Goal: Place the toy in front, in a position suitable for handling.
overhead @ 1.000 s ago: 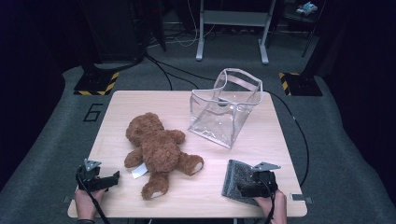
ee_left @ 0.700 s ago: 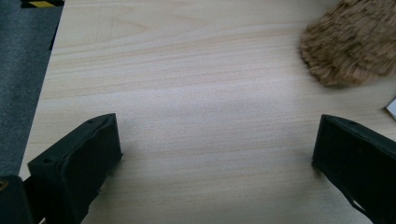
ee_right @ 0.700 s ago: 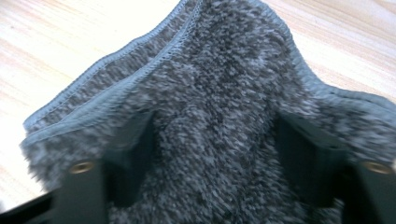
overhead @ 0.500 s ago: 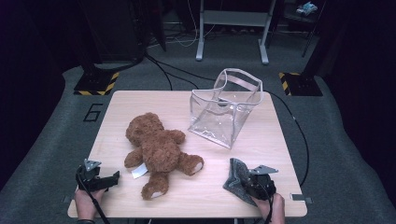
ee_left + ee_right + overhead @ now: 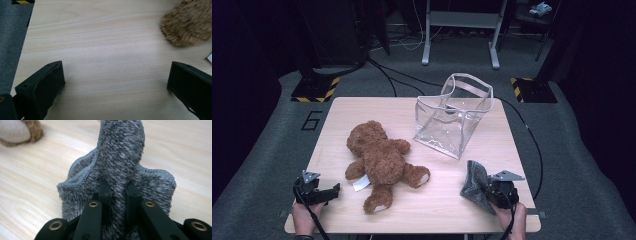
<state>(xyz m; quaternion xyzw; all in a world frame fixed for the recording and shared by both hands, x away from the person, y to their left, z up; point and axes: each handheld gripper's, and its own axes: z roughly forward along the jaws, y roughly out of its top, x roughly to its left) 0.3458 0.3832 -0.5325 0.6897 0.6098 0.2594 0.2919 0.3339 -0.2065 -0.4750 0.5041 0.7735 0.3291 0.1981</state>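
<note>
The right tool (image 5: 117, 195) is pinching a grey fuzzy cloth (image 5: 120, 157): in the right gripper view its 2 black jaws are pressing a fold of the fabric between them, having just been closing on it, and the rest of the cloth is bunching upward toward 12 o'clock with its stitched hem curling at 9 o'clock. In the high view the right tool (image 5: 492, 192) is sitting at the 5 o'clock corner of the worktop (image 5: 512, 150), held by a hand at the near edge, and the grey cloth (image 5: 474, 184) is standing up from the wood just at the tool's 10 o'clock side.

The left tool (image 5: 329, 192) is resting at the 7 o'clock corner, its jaws spread wide with bare wood between them, as the left gripper view (image 5: 115, 82) is showing; nothing is lying in the gap. A brown teddy bear (image 5: 379, 160) is lying on its back near the middle, at 2 o'clock from the left tool, with a white tag (image 5: 360, 184) poking out beside its leg. A clear plastic bag (image 5: 452, 120) with a pale trim is standing open at 12 o'clock from the right tool, well apart from the cloth.
</note>
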